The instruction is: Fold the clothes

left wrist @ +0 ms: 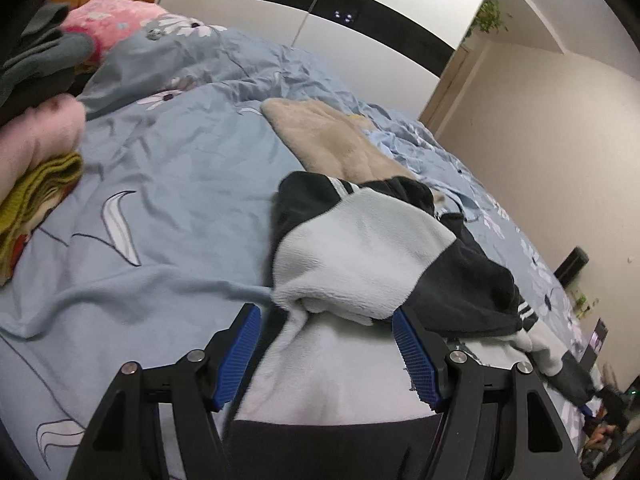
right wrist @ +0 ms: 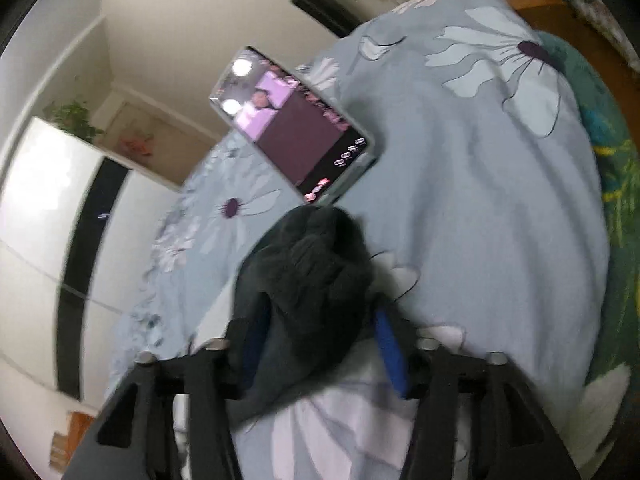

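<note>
A fleece garment (left wrist: 360,256) in pale grey and dark navy with striped cuffs lies bunched on the blue floral bedspread (left wrist: 172,184). My left gripper (left wrist: 326,316) is open, its blue pads on either side of a pale grey fold of the garment. In the right wrist view a dark navy part of the garment (right wrist: 308,280) lies between the fingers of my right gripper (right wrist: 318,320), which stands open around it. The image is blurred.
A beige fleece garment (left wrist: 332,140) lies beyond the grey one. A pile of clothes (left wrist: 40,136) sits at the left. A lit phone (right wrist: 292,124) lies on the bedspread just beyond the dark cloth. A white wardrobe (left wrist: 360,40) stands behind the bed.
</note>
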Action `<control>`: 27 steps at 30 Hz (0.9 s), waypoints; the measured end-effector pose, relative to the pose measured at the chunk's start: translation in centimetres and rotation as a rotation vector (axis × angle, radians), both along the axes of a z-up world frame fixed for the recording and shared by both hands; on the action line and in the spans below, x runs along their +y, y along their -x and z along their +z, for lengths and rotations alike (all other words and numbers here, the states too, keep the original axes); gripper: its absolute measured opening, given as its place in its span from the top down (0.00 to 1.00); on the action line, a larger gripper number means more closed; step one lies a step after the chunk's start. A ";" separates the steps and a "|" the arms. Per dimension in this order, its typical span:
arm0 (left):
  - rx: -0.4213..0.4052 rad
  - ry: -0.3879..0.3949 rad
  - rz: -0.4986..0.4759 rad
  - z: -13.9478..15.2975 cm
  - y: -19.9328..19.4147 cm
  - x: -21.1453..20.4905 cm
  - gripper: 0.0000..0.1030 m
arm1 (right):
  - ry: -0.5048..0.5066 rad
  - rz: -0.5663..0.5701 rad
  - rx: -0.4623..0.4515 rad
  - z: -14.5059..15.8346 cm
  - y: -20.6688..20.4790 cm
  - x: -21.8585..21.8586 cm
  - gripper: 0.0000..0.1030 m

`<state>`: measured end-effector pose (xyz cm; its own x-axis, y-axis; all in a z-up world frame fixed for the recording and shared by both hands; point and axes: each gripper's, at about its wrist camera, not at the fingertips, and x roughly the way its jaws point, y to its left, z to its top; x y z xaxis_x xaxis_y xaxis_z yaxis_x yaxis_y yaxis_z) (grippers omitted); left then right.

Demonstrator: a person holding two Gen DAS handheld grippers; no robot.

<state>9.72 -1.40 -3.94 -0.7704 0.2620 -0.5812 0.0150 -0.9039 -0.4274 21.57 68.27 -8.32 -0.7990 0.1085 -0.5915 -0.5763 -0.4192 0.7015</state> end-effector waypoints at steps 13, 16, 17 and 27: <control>-0.004 -0.110 0.040 -0.3 -0.6 -3.8 0.30 | -0.539 0.451 0.210 20.7 12.4 -20.0 0.90; -0.003 -0.115 0.041 0.0 -1.0 -4.6 0.30 | -0.564 0.583 0.255 21.3 15.4 -26.8 0.90; -0.002 -0.114 0.047 0.0 -1.2 -4.9 0.30 | -0.568 0.624 0.269 21.4 16.4 -29.0 0.90; -0.017 -0.110 0.098 -0.6 -2.4 -8.0 0.30 | -0.505 1.011 0.180 10.5 20.5 -45.7 0.90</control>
<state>12.13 -9.38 -4.55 -0.7858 0.2490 -0.5662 0.1090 -0.8454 -0.5230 1.09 22.55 2.20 -0.7247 -0.4394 -0.5307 0.2767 -0.8910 0.3599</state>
